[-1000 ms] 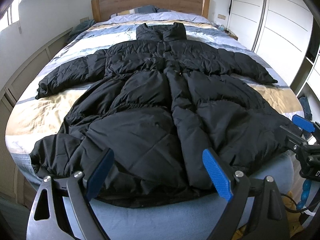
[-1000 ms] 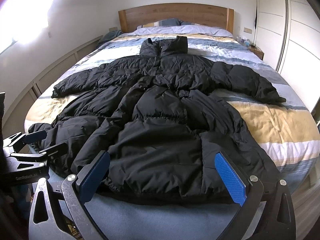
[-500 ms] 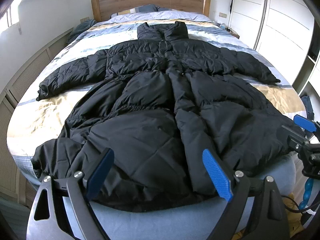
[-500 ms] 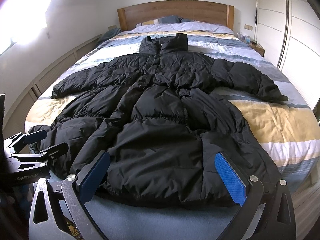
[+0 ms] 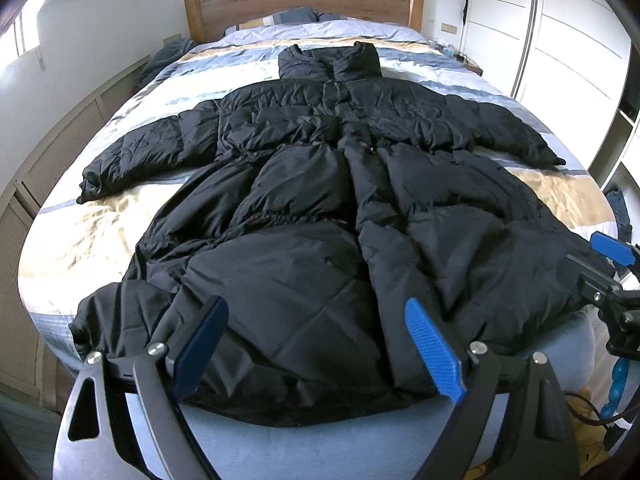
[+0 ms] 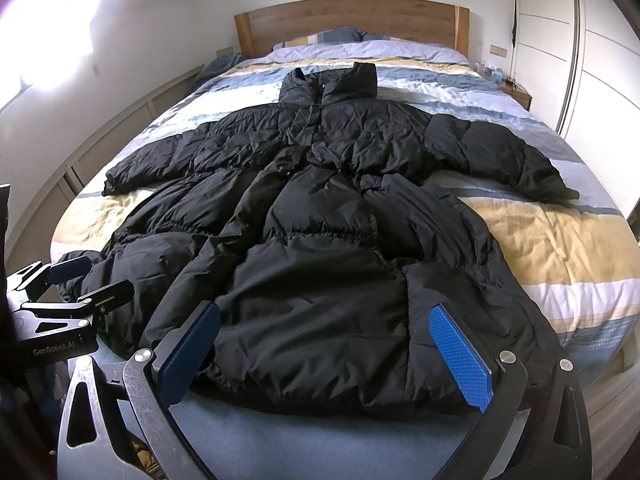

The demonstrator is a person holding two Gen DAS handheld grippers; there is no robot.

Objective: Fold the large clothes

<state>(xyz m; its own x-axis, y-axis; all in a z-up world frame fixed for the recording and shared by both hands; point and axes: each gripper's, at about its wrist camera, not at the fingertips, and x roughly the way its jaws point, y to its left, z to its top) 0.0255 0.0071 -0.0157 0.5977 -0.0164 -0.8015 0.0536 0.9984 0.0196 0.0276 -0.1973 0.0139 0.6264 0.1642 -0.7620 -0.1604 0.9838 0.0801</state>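
A long black puffer coat (image 5: 332, 208) lies spread flat on the bed, collar toward the headboard, both sleeves out to the sides, hem at the foot edge. It also shows in the right wrist view (image 6: 320, 240). My left gripper (image 5: 316, 344) is open and empty, hovering just above the hem's left half. My right gripper (image 6: 324, 352) is open and empty above the hem's right half. The right gripper shows at the right edge of the left wrist view (image 5: 612, 280); the left gripper shows at the left edge of the right wrist view (image 6: 68, 292).
The bed (image 6: 560, 248) has a striped blue, white and yellow cover and a wooden headboard (image 5: 300, 4). White wardrobe doors (image 5: 560, 40) stand along the right. A low panelled wall (image 5: 52, 152) runs along the left. A nightstand (image 6: 516, 92) sits beside the headboard.
Both grippers have drifted slightly forward and lower toward the coat's hem; the coat has not moved. Both stay open.
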